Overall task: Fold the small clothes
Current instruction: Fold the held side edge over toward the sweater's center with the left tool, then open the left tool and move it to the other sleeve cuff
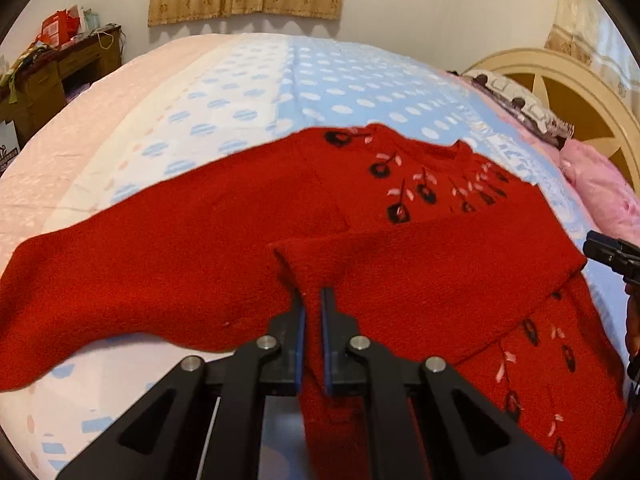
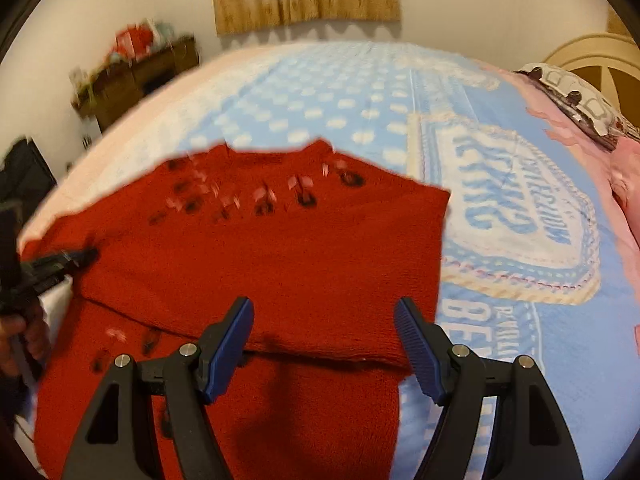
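Observation:
A small red knitted sweater point(image 1: 224, 236) with black and pink flower embroidery lies on the bed. One sleeve stretches out to the left. The other sleeve is folded across the body. My left gripper point(image 1: 313, 300) is shut on the cuff of that folded sleeve. My right gripper point(image 2: 324, 312) is open and empty, just above the sweater point(image 2: 288, 256) near its right edge. The right gripper also shows at the right edge of the left wrist view point(image 1: 612, 256). The left gripper shows at the left edge of the right wrist view point(image 2: 60, 264).
The bed has a light blue dotted blanket point(image 1: 320, 80) with a printed badge point(image 2: 516, 216). Pink pillows point(image 1: 600, 184) and a cream headboard point(image 1: 580, 84) are at the right. A cluttered wooden desk point(image 1: 60, 68) stands at the far left by the wall.

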`<control>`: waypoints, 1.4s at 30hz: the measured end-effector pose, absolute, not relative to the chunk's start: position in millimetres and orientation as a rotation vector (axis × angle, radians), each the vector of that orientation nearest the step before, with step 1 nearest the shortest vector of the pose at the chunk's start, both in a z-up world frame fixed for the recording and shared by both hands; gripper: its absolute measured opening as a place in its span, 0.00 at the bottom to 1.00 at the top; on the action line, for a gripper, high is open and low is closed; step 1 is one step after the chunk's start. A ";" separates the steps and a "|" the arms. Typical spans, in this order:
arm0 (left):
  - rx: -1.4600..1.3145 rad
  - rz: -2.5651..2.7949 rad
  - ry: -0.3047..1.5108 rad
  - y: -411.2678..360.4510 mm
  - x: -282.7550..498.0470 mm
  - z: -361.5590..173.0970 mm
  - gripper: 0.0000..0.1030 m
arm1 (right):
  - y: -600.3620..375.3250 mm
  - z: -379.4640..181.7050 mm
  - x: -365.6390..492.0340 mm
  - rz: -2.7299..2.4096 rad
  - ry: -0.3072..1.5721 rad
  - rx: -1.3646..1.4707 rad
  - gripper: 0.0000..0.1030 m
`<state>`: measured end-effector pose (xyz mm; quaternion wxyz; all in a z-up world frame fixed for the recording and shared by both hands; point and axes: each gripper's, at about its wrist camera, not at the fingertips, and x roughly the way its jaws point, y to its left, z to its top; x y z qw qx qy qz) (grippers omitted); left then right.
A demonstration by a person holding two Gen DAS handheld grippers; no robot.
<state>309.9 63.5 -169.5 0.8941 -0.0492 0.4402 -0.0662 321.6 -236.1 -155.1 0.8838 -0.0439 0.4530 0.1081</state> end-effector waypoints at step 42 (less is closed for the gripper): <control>-0.253 0.553 0.832 364.4 202.4 -148.1 0.72 | -55.0 -166.0 288.6 0.477 0.956 -0.312 0.74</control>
